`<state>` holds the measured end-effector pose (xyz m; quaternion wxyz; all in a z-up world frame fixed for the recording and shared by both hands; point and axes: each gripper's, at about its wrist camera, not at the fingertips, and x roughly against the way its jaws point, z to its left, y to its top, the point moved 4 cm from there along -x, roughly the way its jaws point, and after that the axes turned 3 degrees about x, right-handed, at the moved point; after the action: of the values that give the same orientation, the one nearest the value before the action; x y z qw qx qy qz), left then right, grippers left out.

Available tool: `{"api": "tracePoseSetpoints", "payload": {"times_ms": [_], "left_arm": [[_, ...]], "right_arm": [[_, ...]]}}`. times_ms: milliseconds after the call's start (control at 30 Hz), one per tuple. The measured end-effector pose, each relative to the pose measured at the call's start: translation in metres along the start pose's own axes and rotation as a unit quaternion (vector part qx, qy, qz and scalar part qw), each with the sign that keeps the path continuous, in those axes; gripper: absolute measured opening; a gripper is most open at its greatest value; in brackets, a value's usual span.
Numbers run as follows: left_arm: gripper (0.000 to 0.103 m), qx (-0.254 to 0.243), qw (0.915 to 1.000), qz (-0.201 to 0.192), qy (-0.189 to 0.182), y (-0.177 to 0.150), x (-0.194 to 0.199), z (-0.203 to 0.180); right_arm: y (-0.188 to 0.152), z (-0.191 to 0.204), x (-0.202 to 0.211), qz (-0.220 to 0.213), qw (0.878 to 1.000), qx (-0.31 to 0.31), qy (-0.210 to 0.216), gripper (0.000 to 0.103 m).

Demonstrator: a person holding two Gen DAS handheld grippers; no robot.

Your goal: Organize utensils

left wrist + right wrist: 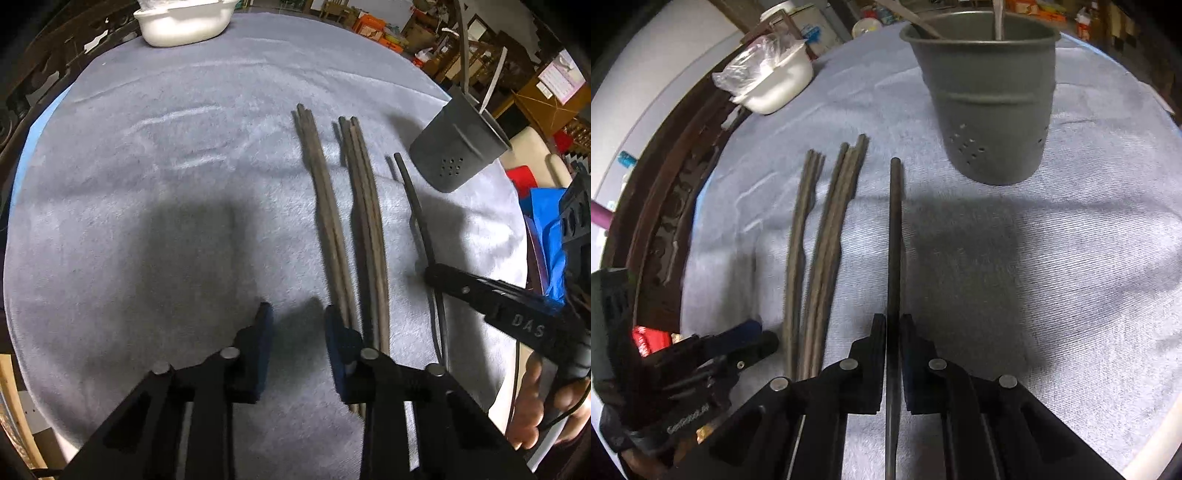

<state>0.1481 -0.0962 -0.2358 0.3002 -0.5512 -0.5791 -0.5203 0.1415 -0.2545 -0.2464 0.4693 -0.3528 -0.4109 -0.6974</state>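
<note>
So the right gripper (894, 332) is clamped on a single dark chopstick (894, 236), which sticks out straight ahead toward the grey utensil cup (990, 99) standing on the blue-grey towel (1071, 258). Left gripper (299, 325) sits just above the towel with its jaws apart and nothing between them; the two bundles of chopsticks (347, 221) lie beside its right finger. A white tub (184, 22) sits at the far edge

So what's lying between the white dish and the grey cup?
Only bare grey cloth, seen in the right wrist view, between white dish and grey cup.
</note>
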Motion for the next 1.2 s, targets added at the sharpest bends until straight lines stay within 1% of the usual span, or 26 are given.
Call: {"api": "tracePoseSetpoints", "payload": {"times_ms": [33,67,133,200,267,333,400,467,533,600,667,767,833,867,1000,1067,1100,1133,1200], "left_arm": [[0.028,0.01,0.9999,0.005,-0.009,0.001,0.001,0.002],[0.028,0.023,0.9994,0.01,-0.024,0.002,0.002,0.006],[0.028,0.039,0.9977,0.017,-0.053,0.005,0.006,0.013],[0.028,0.041,0.9977,0.002,-0.054,0.014,0.014,0.018],[0.028,0.034,0.9979,-0.015,-0.052,0.028,0.023,0.019],[0.028,0.03,0.998,-0.029,-0.047,0.045,0.029,0.021],[0.028,0.023,0.9983,-0.034,-0.041,0.06,0.03,0.021],[0.028,0.008,0.9989,-0.024,-0.04,0.077,0.023,0.019],[0.028,0.007,0.9993,-0.018,-0.033,0.091,0.014,0.02],[0.028,0.002,0.9992,-0.013,-0.039,0.103,0.004,0.019],[0.028,0.002,0.9992,-0.01,-0.038,0.109,-0.003,0.015],[0.028,0.004,0.9994,-0.005,-0.033,0.116,-0.013,0.015],[0.028,0.006,0.9992,0.002,-0.039,0.121,-0.02,0.012],[0.028,0.006,0.9991,0.006,-0.042,0.123,-0.023,0.011],[0.028,0.007,0.9988,0.012,-0.047,0.13,-0.032,0.006],[0.025,0.014,0.9987,0.016,-0.047,0.13,-0.035,0.009],[0.016,0.011,0.9985,0.014,-0.051,0.129,-0.034,0.01],[0.01,0.011,0.9982,0.017,-0.056,0.13,-0.035,0.011],[0.01,0.016,0.9973,0.018,-0.07,0.128,-0.033,0.017]], "right_arm": [[0.002,0.001,0.003,-0.006,1.0,-0.001,0.019,0.012],[0.006,0.001,0.008,-0.02,0.999,-0.002,0.033,0.012],[0.015,0.001,0.018,-0.052,0.998,-0.007,0.027,0.012],[0.024,0.003,0.022,-0.069,0.997,-0.004,0.023,0.012],[0.032,0.006,0.022,-0.075,0.997,-0.003,0.012,0.012],[0.039,0.008,0.018,-0.076,0.997,-0.003,0.008,0.012],[0.046,0.01,0.014,-0.08,0.997,-0.006,0.001,0.012],[0.054,0.013,0.008,-0.08,0.997,-0.007,0.0,0.012],[0.062,0.016,0.001,-0.076,0.997,-0.007,-0.01,0.012],[0.067,0.014,-0.004,-0.072,0.997,-0.008,-0.017,0.012],[0.07,0.011,-0.01,-0.063,0.998,-0.013,-0.03,0.012],[0.074,0.01,-0.02,-0.055,0.998,-0.014,-0.033,0.012],[0.075,0.01,-0.026,-0.051,0.998,-0.013,-0.042,0.012],[0.076,0.01,-0.029,-0.05,0.998,-0.014,-0.04,0.012],[0.077,0.009,-0.031,-0.055,0.998,-0.012,-0.042,0.011],[0.076,0.01,-0.029,-0.055,0.998,-0.007,-0.042,0.01],[0.077,0.011,-0.028,-0.056,0.998,-0.006,-0.042,0.01],[0.075,0.011,-0.024,-0.06,0.997,-0.004,-0.043,0.01],[0.074,0.011,-0.021,-0.063,0.997,-0.003,-0.04,0.01]]}}
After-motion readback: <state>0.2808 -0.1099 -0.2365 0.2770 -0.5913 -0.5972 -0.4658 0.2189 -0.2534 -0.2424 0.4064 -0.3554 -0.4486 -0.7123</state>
